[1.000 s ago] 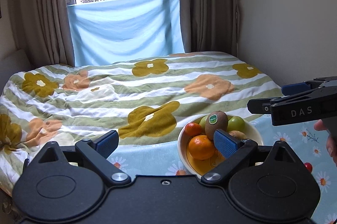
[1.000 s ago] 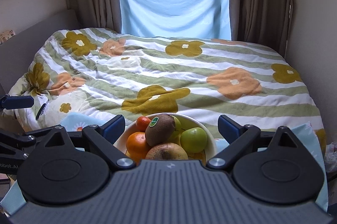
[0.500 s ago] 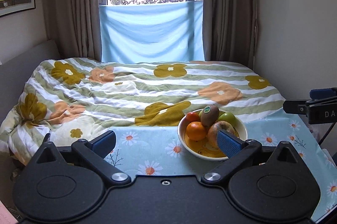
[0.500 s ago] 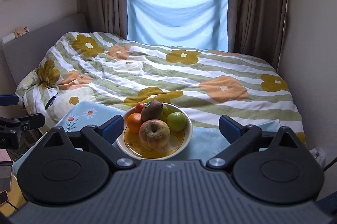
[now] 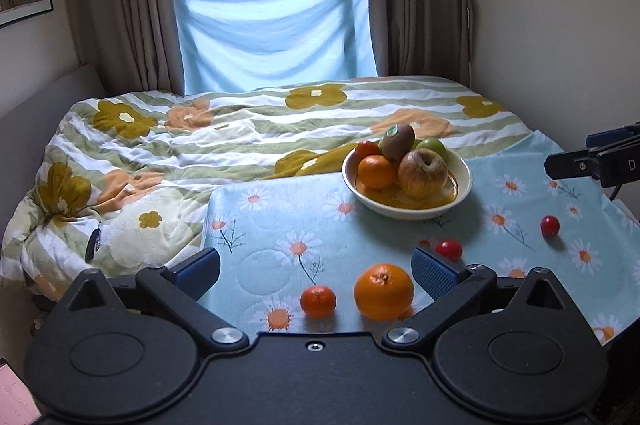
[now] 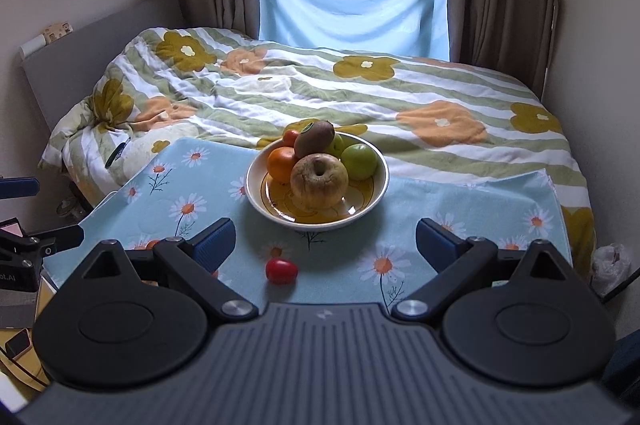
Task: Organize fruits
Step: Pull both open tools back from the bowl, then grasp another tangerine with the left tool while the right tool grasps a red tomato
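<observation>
Both claws are hanging wide open with nothing in them: left claw (image 5: 316, 267) is framing the near edge of the counter (image 5: 256, 225), right claw (image 6: 325, 239) is hovering back from the bowl. Judging the step in hand as picking up a loose fruit to put it in the bowl. Nearest the left claw, by the near edge, the big orange (image 5: 383, 291) is sitting just beside the small mandarin (image 5: 318, 301), apart but close; to do it well, centre the fingers on one fruit only, come down so the pads are closing on its widest part, and avoid nudging the neighbour, since round fruit is likely rolling on the daisy cloth. A bit further in, one cherry tomato (image 5: 448, 249) is lying near the right finger tip, another cherry tomato (image 5: 550, 225) is sitting toward the right edge; these are small, glossy red and probably needing a gentle squeeze. In the right wrist view a red tomato (image 6: 281, 270) is lying between the fingers, close in. Further toward the far edge of the counter the cream bowl (image 5: 460, 185) is standing upright, already holding a blotchy apple (image 5: 423, 173), an orange, a kiwi with sticker on top, a green apple and a small red fruit, piled high, so drop-in space is looking tight. Beyond, the bed with the flowered quilt (image 5: 240, 133).
</observation>
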`<state>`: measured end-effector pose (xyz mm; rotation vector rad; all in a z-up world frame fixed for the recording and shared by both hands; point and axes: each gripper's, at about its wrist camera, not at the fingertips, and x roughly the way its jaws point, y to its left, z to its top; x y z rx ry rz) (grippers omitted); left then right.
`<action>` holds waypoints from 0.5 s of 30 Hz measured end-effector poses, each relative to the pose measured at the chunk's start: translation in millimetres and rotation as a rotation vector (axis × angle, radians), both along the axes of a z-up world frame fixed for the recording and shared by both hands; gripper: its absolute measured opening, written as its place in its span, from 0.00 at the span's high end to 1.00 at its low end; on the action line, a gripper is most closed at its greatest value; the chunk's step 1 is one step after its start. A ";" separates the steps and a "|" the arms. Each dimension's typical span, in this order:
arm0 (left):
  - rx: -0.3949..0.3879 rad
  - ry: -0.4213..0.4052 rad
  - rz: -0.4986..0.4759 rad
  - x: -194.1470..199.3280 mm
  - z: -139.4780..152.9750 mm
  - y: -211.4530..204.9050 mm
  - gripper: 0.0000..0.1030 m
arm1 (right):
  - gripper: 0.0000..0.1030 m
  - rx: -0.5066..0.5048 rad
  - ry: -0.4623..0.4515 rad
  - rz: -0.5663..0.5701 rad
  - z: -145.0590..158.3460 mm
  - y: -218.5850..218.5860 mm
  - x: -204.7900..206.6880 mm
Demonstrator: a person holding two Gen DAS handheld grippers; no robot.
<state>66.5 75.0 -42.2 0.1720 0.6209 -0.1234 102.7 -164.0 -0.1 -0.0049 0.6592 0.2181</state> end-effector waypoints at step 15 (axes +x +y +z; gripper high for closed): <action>0.072 0.131 -0.165 46.3 -82.0 32.0 0.14 | 0.00 -0.023 0.068 -0.060 -78.3 43.9 13.7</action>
